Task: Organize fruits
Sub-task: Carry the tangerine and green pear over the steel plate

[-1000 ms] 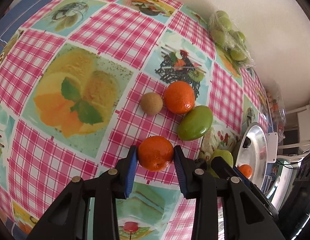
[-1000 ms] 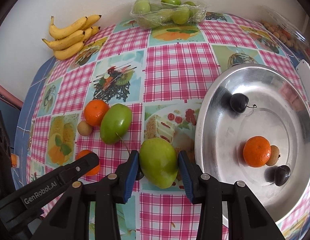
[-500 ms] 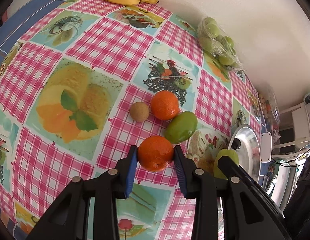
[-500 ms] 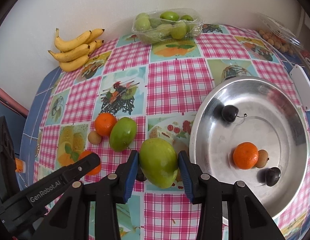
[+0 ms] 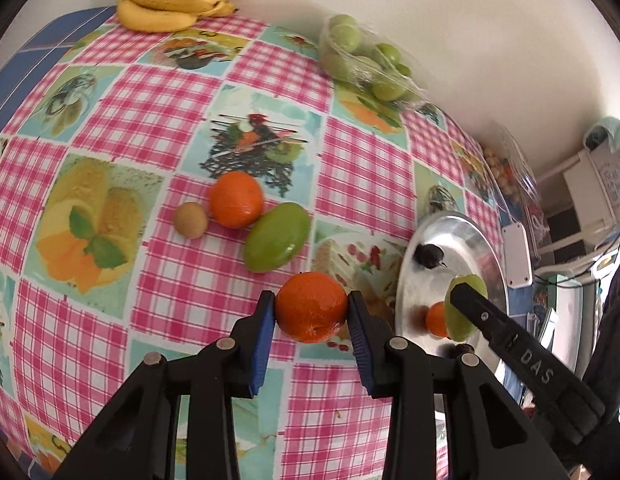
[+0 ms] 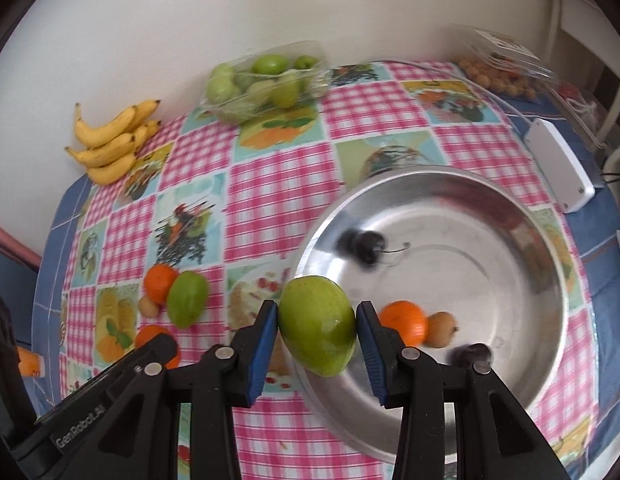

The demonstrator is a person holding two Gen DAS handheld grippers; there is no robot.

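Observation:
My left gripper is shut on an orange tangerine, held above the chequered cloth just left of the steel bowl. My right gripper is shut on a green mango over the near left rim of the steel bowl. Inside that bowl lie a tangerine, a small brown fruit and two dark cherries. On the cloth stay another tangerine, a green mango and a small brown fruit.
Bananas lie by the wall at the back left. A clear tray of green fruit stands at the back. A plastic box of small orange fruit and a white box sit right of the bowl.
Both grippers have risen and moved right towards the bowl with their fruit. The tangerine and the mango are off the cloth; the mango now hangs over the bowl's rim.

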